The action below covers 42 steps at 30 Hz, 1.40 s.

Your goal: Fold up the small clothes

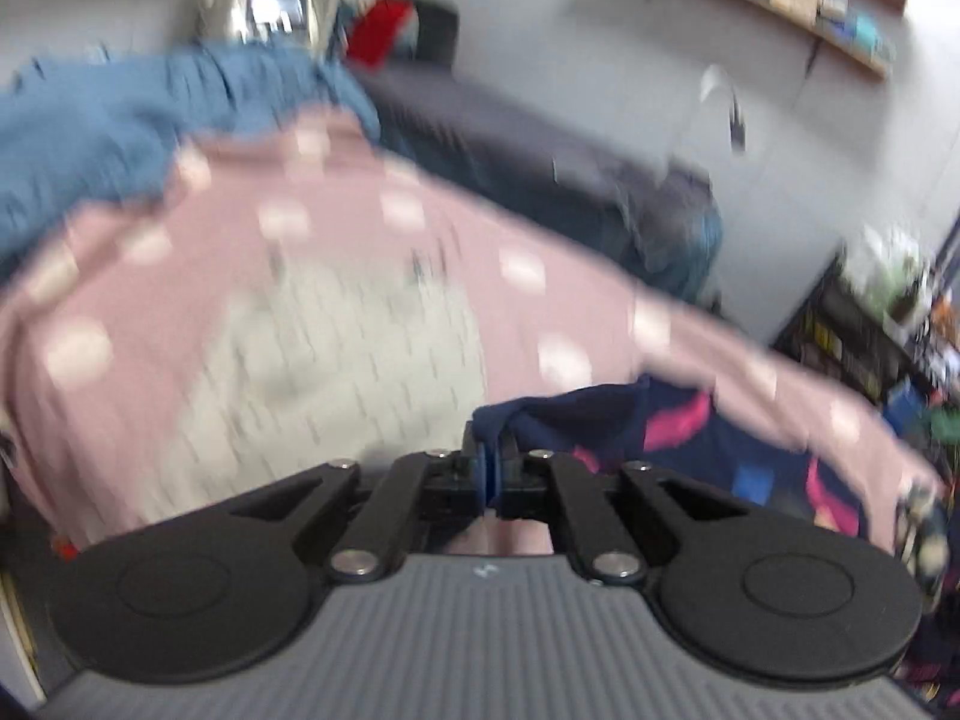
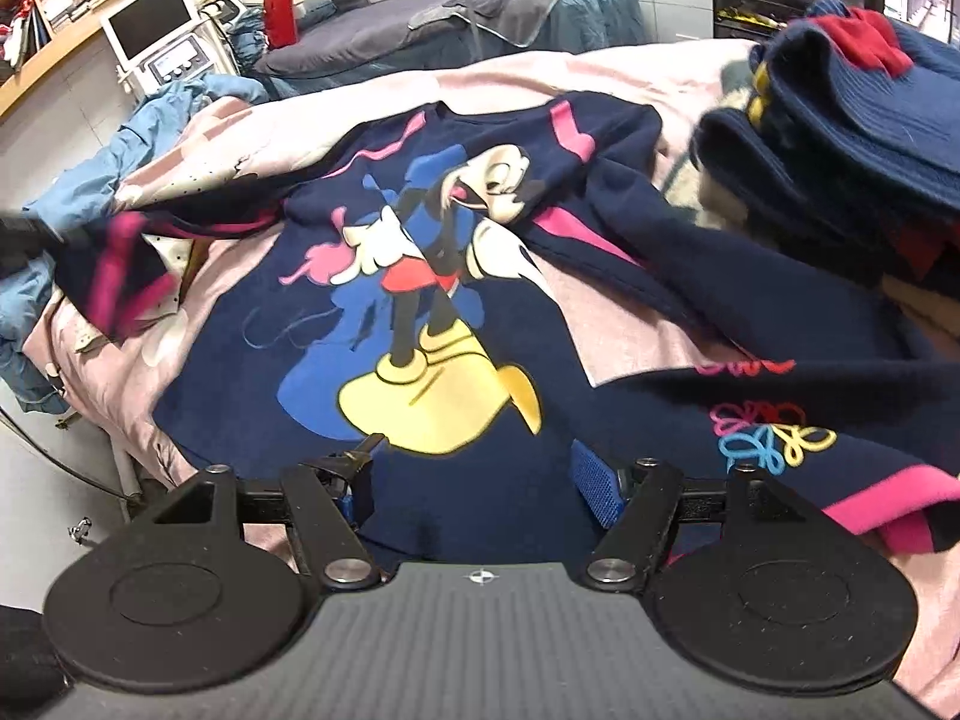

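Observation:
A navy sweatshirt (image 2: 312,360) with a cartoon mouse print lies front up on the pink dotted bedcover (image 2: 630,324). My right gripper (image 2: 474,474) stands open over its near hem, one finger on each side of the cloth and the pads apart from it. The sweatshirt's left sleeve (image 2: 120,264), navy with pink stripes, is lifted off the cover. In the blurred left wrist view my left gripper (image 1: 489,450) is shut on that sleeve (image 1: 636,420), with navy cloth pinched between the pads. The left gripper (image 2: 24,228) also shows at the left edge of the right wrist view.
A pile of folded navy clothes (image 2: 852,120) sits at the right. A navy garment with coloured flower prints (image 2: 774,438) lies beside my right gripper. Light blue cloth (image 2: 156,114) hangs over the bed's left side. A white monitor stand (image 2: 156,36) and a grey couch (image 2: 384,30) are behind.

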Available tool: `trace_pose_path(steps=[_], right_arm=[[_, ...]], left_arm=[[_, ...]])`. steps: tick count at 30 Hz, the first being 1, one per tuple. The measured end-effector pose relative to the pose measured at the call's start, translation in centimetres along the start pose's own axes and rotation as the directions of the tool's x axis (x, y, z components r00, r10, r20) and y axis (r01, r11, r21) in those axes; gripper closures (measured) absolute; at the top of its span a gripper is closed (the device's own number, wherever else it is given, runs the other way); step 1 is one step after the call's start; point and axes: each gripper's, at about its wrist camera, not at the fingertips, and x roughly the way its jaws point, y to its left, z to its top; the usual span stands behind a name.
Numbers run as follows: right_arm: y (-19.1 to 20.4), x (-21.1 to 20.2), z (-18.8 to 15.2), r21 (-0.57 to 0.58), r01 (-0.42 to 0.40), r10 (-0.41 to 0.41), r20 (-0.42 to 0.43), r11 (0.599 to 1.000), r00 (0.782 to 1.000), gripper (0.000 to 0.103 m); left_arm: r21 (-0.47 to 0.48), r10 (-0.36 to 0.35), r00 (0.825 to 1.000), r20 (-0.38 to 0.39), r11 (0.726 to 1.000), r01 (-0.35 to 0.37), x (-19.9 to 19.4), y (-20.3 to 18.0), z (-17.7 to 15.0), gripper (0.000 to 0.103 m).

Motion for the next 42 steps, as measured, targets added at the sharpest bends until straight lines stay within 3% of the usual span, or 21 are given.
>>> trace_pose_path(steps=[3,5,7,9,12,13,14,15,16,17,18,19,21,23,26,30,33,36,39,41,42], right_arm=[[0.5,0.9,0.4,-0.005,-0.021,0.021,0.001,1.000,1.000,0.000],[1.3,1.5,0.7,-0.015,-0.041,0.041,-0.002,0.999,0.999,0.000],[2.3,1.7,1.0,-0.030,-0.064,0.064,0.008,0.997,0.998,0.000],[3.2,1.8,1.4,-0.052,-0.080,0.081,0.020,0.995,0.997,0.000],[4.1,1.8,1.6,-0.078,-0.078,0.080,0.031,0.994,0.996,0.000],[4.1,1.6,1.6,-0.080,-0.067,0.070,0.036,0.994,0.997,0.000],[4.1,1.4,1.6,-0.080,-0.054,0.057,0.040,0.995,0.998,0.000],[3.8,1.2,1.5,-0.076,-0.041,0.045,0.043,0.996,0.998,0.000],[3.6,1.0,1.3,-0.064,-0.034,0.037,0.044,0.997,0.998,0.000],[3.3,0.9,1.2,-0.048,-0.037,0.039,0.048,0.998,0.998,0.000],[3.0,0.8,1.1,-0.031,-0.050,0.052,0.056,0.998,0.997,0.000],[2.8,0.8,1.1,-0.016,-0.070,0.071,0.061,0.997,0.996,0.000],[2.9,1.5,1.2,0.000,-0.118,0.117,0.049,0.993,0.992,0.000],[3.9,2.7,1.5,-0.004,-0.173,0.173,0.036,0.985,0.984,0.000],[6.6,4.9,2.2,-0.030,-0.280,0.281,0.004,0.959,0.960,0.000],[13.3,6.7,3.1,-0.284,-0.357,0.368,-0.013,0.890,0.930,0.000],[18.5,8.4,3.5,-0.480,-0.337,0.370,-0.027,0.810,0.929,0.000],[22.4,11.3,3.6,-0.531,-0.354,0.374,-0.074,0.770,0.924,0.000],[25.7,15.0,3.0,-0.580,-0.273,0.268,-0.097,0.768,0.959,0.000],[26.6,16.9,1.8,-0.633,-0.194,0.184,-0.084,0.749,0.979,0.014],[26.1,17.1,1.5,-0.640,-0.162,0.147,-0.077,0.751,0.986,0.067]], left_arm=[[0.035,-0.093,0.996,0.003,0.995,0.093,-1.9,-1.5,2.0,0.100],[0.074,-0.144,0.989,-0.042,0.986,0.146,-1.4,-3.7,1.2,0.100],[0.041,-0.233,0.964,-0.125,0.970,0.239,0.7,-6.3,-0.6,0.100],[-0.014,-0.323,0.922,-0.213,0.945,0.328,3.2,-9.6,-3.0,0.100],[-0.060,-0.410,0.843,-0.347,0.907,0.417,7.7,-15.9,-7.8,0.071],[-0.069,-0.431,0.805,-0.407,0.894,0.443,8.7,-17.8,-9.6,0.058],[-0.065,-0.450,0.769,-0.454,0.877,0.475,9.4,-19.5,-11.4,0.053],[-0.053,-0.456,0.744,-0.488,0.866,0.497,9.7,-20.5,-13.0,0.052],[-0.049,-0.448,0.731,-0.515,0.867,0.497,9.9,-21.0,-14.1,0.050],[-0.064,-0.438,0.729,-0.526,0.875,0.480,9.9,-20.8,-15.0,0.045],[-0.083,-0.424,0.742,-0.519,0.889,0.450,10.2,-20.1,-15.2,0.042],[-0.080,-0.393,0.769,-0.504,0.908,0.411,10.0,-19.0,-15.3,0.037],[-0.012,-0.300,0.836,-0.460,0.943,0.332,9.1,-16.9,-14.7,0.035],[0.046,-0.190,0.896,-0.402,0.973,0.227,7.9,-14.4,-14.2,0.025],[0.069,-0.072,0.939,-0.337,0.992,0.101,6.1,-10.7,-13.8,0.013],[0.044,0.064,0.953,-0.297,0.998,-0.053,5.4,-5.9,-13.1,0.013],[-0.005,0.105,0.949,-0.299,0.994,-0.111,5.4,-3.1,-12.8,0.013],[-0.010,0.132,0.950,-0.282,0.990,-0.141,5.0,-1.4,-12.2,0.011],[-0.006,0.156,0.951,-0.268,0.987,-0.163,4.7,-0.5,-12.0,0.007],[0.016,0.173,0.948,-0.266,0.984,-0.175,4.9,-0.8,-12.0,0.005],[0.021,0.172,0.949,-0.265,0.985,-0.172,4.6,-0.8,-11.7,0.005]])
